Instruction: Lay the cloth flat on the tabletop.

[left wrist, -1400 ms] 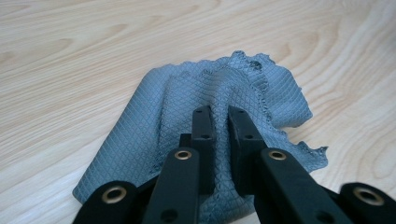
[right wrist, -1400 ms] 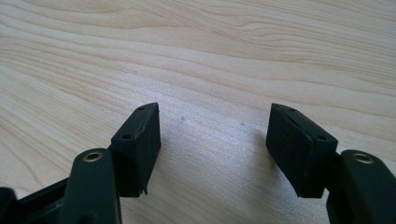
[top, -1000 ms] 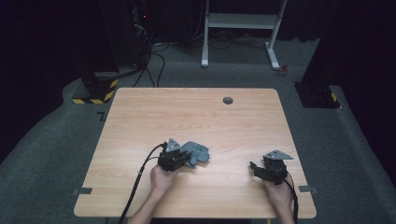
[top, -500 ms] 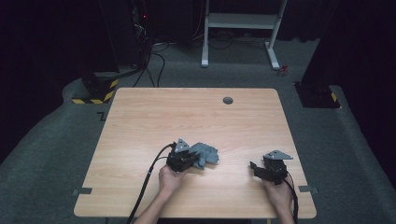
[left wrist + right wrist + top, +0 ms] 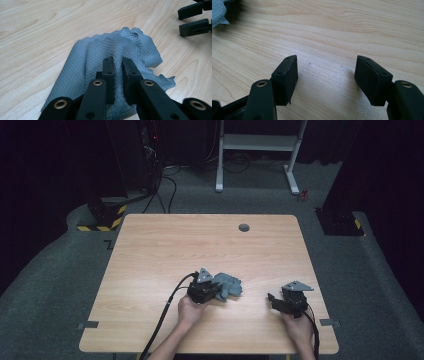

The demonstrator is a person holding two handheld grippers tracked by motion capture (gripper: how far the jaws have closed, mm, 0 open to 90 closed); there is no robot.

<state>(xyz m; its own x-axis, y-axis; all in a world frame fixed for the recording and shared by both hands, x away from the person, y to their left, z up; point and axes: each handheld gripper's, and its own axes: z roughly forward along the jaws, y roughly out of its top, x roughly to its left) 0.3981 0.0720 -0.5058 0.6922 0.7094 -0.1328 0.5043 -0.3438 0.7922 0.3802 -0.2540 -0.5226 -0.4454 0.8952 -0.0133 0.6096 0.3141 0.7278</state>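
Observation:
A crumpled grey waffle-weave cloth (image 5: 231, 286) lies on the wooden table (image 5: 200, 240), near its front middle. My left gripper (image 5: 216, 290) lies low at the cloth's left side. In the left gripper view its jaws (image 5: 117, 62) stand nearly together, pinching a raised fold of the cloth (image 5: 95, 50). My right gripper (image 5: 273, 299) rests near the front right of the table, a short way right of the cloth. Its jaws (image 5: 327, 67) are wide apart over bare wood, and a corner of the cloth (image 5: 218, 10) shows at the upper left. The right gripper's jaw tips (image 5: 193, 20) also appear beyond the cloth.
A dark round grommet (image 5: 244, 227) sits near the table's far edge. A black cable (image 5: 165, 320) trails from the left gripper over the front edge. On the carpet beyond stand a white desk frame (image 5: 260, 142) and black bases with yellow-black stripes (image 5: 102, 217).
My left gripper has slid to the right across the table, dragging the grey cloth with it toward the right gripper. The right gripper has stayed in place.

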